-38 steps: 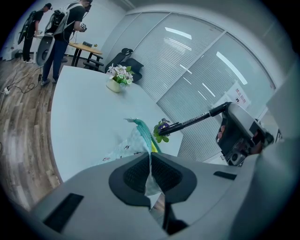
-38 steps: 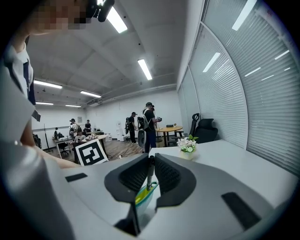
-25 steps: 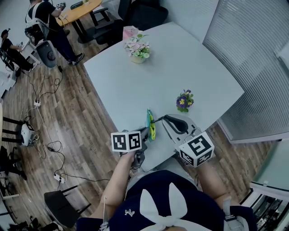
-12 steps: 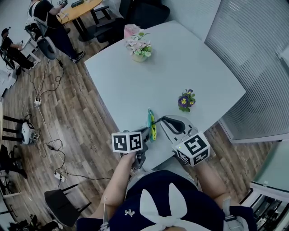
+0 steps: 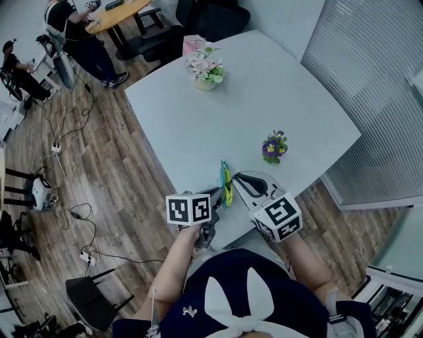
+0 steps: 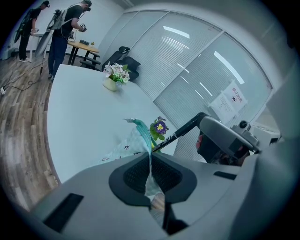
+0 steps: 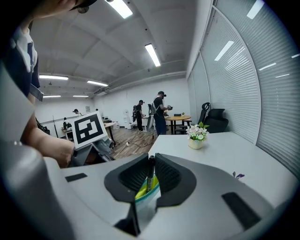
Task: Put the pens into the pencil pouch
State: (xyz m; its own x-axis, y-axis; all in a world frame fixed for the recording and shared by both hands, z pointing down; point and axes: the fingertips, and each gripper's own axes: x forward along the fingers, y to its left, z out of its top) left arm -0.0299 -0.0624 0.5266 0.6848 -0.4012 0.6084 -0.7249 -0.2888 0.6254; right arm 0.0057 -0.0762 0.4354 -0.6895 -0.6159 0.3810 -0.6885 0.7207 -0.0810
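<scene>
The pencil pouch (image 5: 226,184), pale with a teal zip edge and yellow-green lining, stands up at the near edge of the white table (image 5: 264,86). My left gripper (image 5: 215,195) is shut on its fabric, which runs up between the pads in the left gripper view as the pouch (image 6: 133,138) beyond my left gripper (image 6: 150,163). My right gripper (image 5: 242,179) is shut on a black pen (image 7: 150,169). In the right gripper view my right gripper (image 7: 151,172) holds it over the pouch's open mouth (image 7: 144,193). The pen (image 6: 179,133) slants down to the zip edge.
A small pot of purple flowers (image 5: 271,146) stands just beyond the right gripper. A pot of pale flowers (image 5: 205,69) sits at the table's far side. People work at a wooden table (image 5: 109,14) in the background, with cables on the floor.
My right gripper has come down and a little closer to the pouch with the pen in it. The left gripper and the pouch have stayed put.
</scene>
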